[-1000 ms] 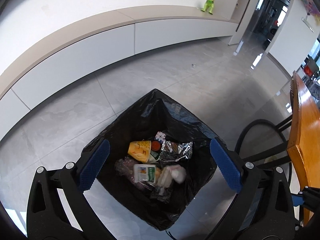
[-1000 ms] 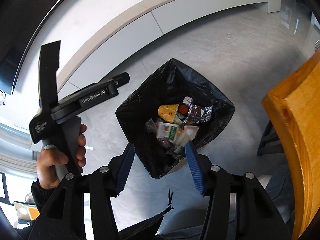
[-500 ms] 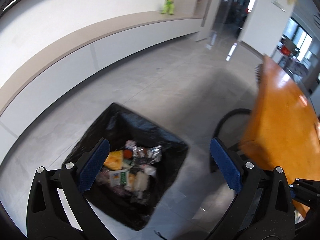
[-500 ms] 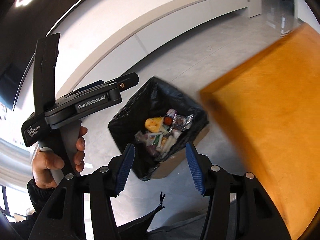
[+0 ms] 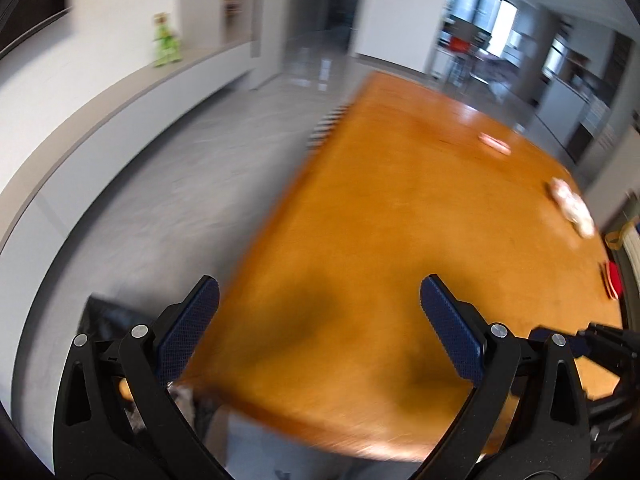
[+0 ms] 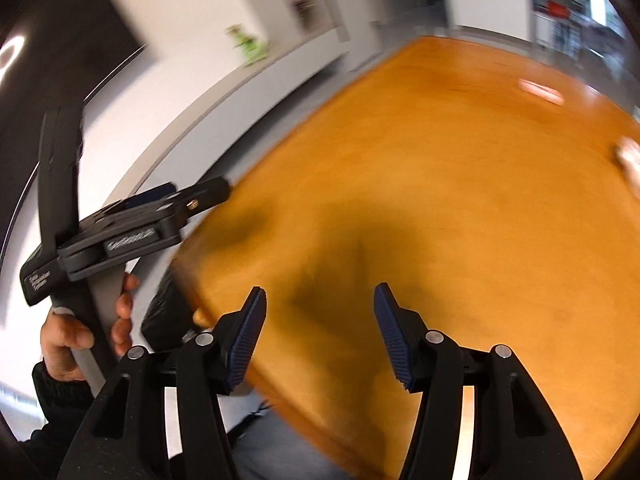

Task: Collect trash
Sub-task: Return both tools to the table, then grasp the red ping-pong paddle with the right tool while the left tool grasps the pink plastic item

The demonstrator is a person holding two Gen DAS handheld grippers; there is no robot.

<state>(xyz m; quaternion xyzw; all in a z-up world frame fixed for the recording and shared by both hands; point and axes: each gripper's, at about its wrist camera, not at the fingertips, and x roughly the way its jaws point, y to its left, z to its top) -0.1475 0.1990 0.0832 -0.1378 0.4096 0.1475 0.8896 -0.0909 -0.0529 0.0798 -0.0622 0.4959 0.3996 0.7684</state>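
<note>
Both views are motion-blurred. An orange wooden table (image 5: 400, 220) fills the left wrist view and also the right wrist view (image 6: 460, 200). A crumpled whitish piece of trash (image 5: 570, 206) lies at its far right, a flat pinkish piece (image 5: 494, 145) further back, and a red item (image 5: 612, 280) at the right edge. The black trash bag (image 5: 104, 316) shows only as a sliver at lower left; it also shows in the right wrist view (image 6: 164, 316). My left gripper (image 5: 319, 328) is open and empty above the table's near corner. My right gripper (image 6: 320, 338) is open and empty.
A long white cabinet (image 5: 100, 132) curves along the wall with a green toy (image 5: 165, 46) on top. Grey tiled floor (image 5: 208, 168) lies between cabinet and table. The hand-held left gripper body (image 6: 120, 232) shows at the left in the right wrist view.
Both grippers have swung up and right, away from the trash bag, toward the orange table. The bag has dropped to the lower left edge. Both stay open.
</note>
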